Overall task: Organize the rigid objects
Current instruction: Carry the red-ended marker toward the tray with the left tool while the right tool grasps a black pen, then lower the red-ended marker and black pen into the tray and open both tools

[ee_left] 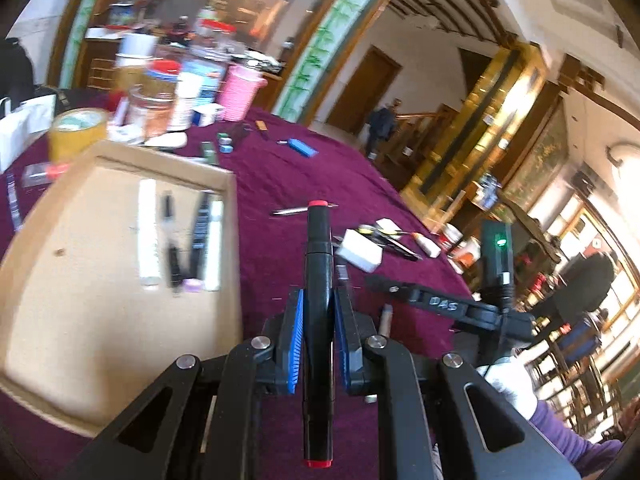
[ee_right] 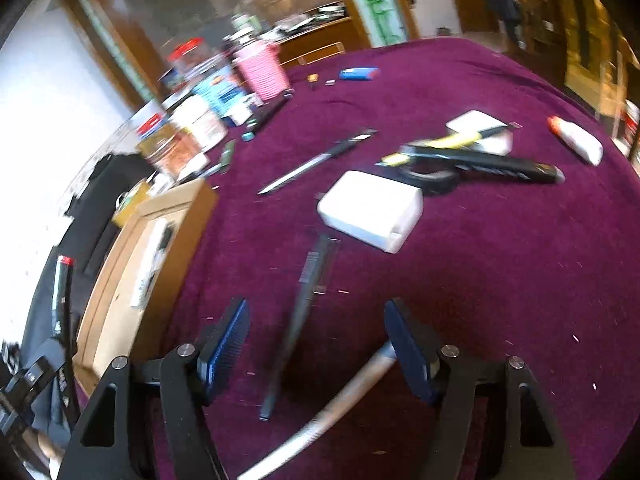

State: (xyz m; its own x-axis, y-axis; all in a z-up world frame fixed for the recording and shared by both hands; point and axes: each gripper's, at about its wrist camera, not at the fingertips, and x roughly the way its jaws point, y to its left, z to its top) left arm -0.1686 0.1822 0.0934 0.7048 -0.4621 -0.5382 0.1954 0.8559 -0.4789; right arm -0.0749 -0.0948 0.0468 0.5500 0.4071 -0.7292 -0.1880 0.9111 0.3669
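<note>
Fingers (ee_left: pixel 297 344) of left gripper (ee_left: pixel 318 340) clamp black marker (ee_left: pixel 319 280) mid-barrel: light, stiff, slick. Right gripper (ee_right: pixel 318 344) gapes wide, holding nothing, over slim pen (ee_right: pixel 298 320).

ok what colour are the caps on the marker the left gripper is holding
Red at both ends of the black marker, clamped in the left gripper. Shows best in the left wrist view.

The tablecloth (ee_right: pixel 500 280) was a deep plain maroon. The marker (ee_left: pixel 318 300) was black with red ends, held between blue ribbed pads (ee_left: pixel 295 344) on the black left gripper (ee_left: pixel 318 320). The tray (ee_left: pixel 52 300) was tan cardboard. The basket (ee_left: pixel 239 92) at the table's far edge was pink with white ribbing. The box (ee_right: pixel 370 210) was plain white, the pen (ee_right: pixel 298 320) was black, and the lighter (ee_right: pixel 358 73) was blue.
</note>
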